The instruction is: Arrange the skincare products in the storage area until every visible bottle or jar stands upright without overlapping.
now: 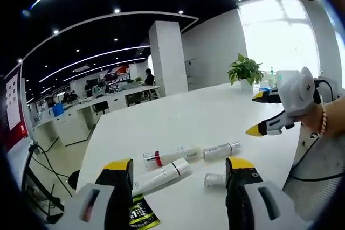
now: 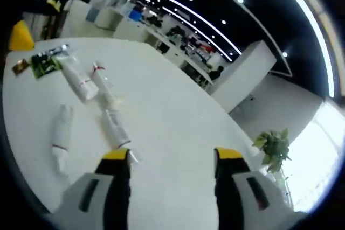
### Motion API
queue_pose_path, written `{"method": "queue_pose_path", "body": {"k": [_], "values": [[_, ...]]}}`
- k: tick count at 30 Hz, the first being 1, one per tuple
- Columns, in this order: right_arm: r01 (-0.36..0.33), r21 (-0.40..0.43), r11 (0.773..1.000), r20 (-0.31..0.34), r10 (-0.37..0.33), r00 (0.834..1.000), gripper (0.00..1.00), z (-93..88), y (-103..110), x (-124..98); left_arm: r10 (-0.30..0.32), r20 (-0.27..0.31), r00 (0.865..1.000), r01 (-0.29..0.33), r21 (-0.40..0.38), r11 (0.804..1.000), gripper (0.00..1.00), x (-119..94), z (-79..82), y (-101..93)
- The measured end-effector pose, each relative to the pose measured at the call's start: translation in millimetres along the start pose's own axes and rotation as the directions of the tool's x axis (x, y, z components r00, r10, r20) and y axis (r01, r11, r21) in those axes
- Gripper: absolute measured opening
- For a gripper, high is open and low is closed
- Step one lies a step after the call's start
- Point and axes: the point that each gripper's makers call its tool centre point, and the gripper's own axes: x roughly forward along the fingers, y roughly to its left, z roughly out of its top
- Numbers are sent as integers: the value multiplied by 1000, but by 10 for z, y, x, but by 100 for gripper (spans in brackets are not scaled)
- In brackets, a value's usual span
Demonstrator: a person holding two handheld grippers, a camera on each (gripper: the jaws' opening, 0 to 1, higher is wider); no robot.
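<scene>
Several white skincare tubes and bottles lie on their sides on the white table (image 1: 205, 114). In the left gripper view a thin tube with a red band (image 1: 171, 155) lies beside a thicker tube (image 1: 161, 176), with a pale bottle (image 1: 222, 150) and a short bottle (image 1: 214, 180) to their right. My left gripper (image 1: 179, 168) is open above them, holding nothing. My right gripper (image 1: 256, 114) comes in from the right, open, in a hand. In the right gripper view two tubes (image 2: 78, 82) (image 2: 102, 84) and two bottles (image 2: 61, 133) (image 2: 115, 127) lie left of my open right gripper (image 2: 172, 157).
A green and black sachet (image 1: 141, 213) (image 2: 46, 63) lies by the thicker tube, with a small brown sachet (image 2: 21, 67) near it. A potted plant (image 1: 245, 70) (image 2: 272, 146) stands at the table's far edge. A white pillar (image 1: 167, 57) and office desks lie beyond.
</scene>
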Motion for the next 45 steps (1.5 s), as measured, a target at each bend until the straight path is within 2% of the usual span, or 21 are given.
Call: {"method": "queue_pose_path", "body": {"k": [3, 7, 10, 12, 15, 19, 27, 31, 34, 36, 43, 45], "values": [[-7, 6, 1000, 6, 7, 1000, 61, 31, 3, 13, -4, -2, 1000, 4, 7, 1000, 72, 12, 12, 0], [-50, 48, 998, 16, 49, 999, 61, 58, 84, 19, 14, -10, 1000, -14, 16, 1000, 72, 14, -3, 54], [-76, 70, 995, 22, 75, 997, 61, 80, 130, 16, 2, -33, 999, -3, -25, 1000, 71, 9, -47, 62], [-78, 79, 994, 38, 76, 996, 61, 116, 123, 13, 4, -24, 1000, -5, -33, 999, 71, 2, -18, 82], [-87, 101, 991, 22, 85, 996, 61, 71, 134, 35, 26, -15, 1000, -27, -35, 999, 71, -11, -3, 135], [-87, 113, 990, -4, 88, 996, 61, -8, 131, 40, 18, -26, 999, -20, -70, 997, 70, -14, -32, 127], [-74, 158, 985, -6, 76, 997, 61, -38, 46, 19, 7, -34, 999, -8, -8, 1000, 70, 6, -38, 41], [-116, 216, 970, 25, 113, 993, 61, 27, 92, 18, 12, -46, 999, -11, 25, 1000, 70, 11, -52, 52], [-132, 215, 968, 15, 132, 991, 61, -5, 154, 52, 24, -47, 999, -23, 17, 1000, 70, -2, -58, 97], [-144, 211, 967, 3, 146, 989, 61, -23, 192, 66, 14, -60, 998, -15, -17, 1000, 70, -18, -85, 109], [-165, 157, 974, 10, 166, 986, 61, 10, 283, 53, 26, -61, 998, -31, -72, 997, 69, -77, -79, 205], [-177, 168, 970, 25, 175, 984, 60, 42, 291, 46, 27, -55, 998, -31, -85, 996, 69, -86, -68, 227]]}}
